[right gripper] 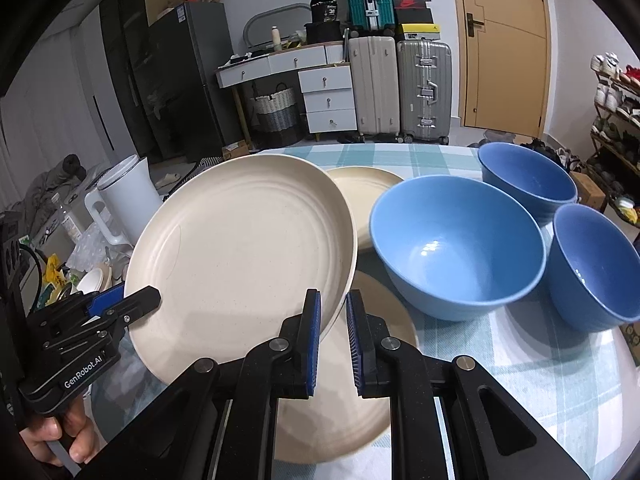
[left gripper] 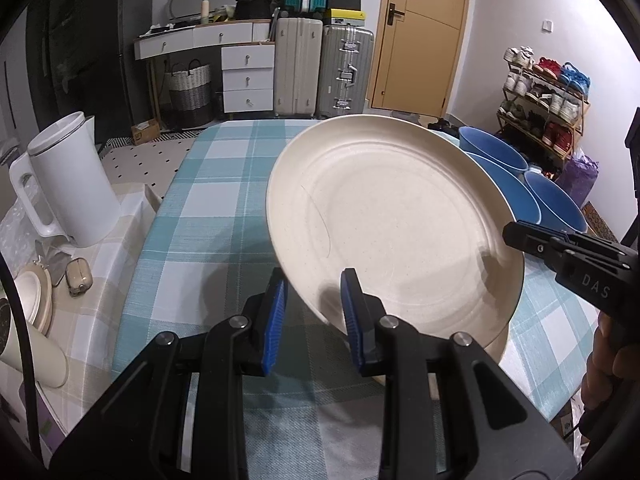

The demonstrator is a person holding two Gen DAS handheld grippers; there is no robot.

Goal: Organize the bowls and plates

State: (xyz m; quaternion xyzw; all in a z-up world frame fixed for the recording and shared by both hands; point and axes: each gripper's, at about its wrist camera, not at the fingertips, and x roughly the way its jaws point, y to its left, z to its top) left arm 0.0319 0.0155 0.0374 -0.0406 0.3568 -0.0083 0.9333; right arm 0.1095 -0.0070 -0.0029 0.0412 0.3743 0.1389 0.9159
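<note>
Both grippers are on the same cream plate point(right gripper: 240, 248), holding it tilted up off the checked tablecloth point(left gripper: 208, 216). The left gripper point(left gripper: 314, 300) has its blue pads pinching the near rim, and the right gripper point(right gripper: 333, 320) is clamped on the opposite edge. Another cream plate point(right gripper: 340, 392) lies flat right under it, a third point(right gripper: 368, 188) sits further back. Three blue bowls point(right gripper: 456, 248) sit close together to the right. A white kettle point(left gripper: 68, 180) stands off to the left.
</note>
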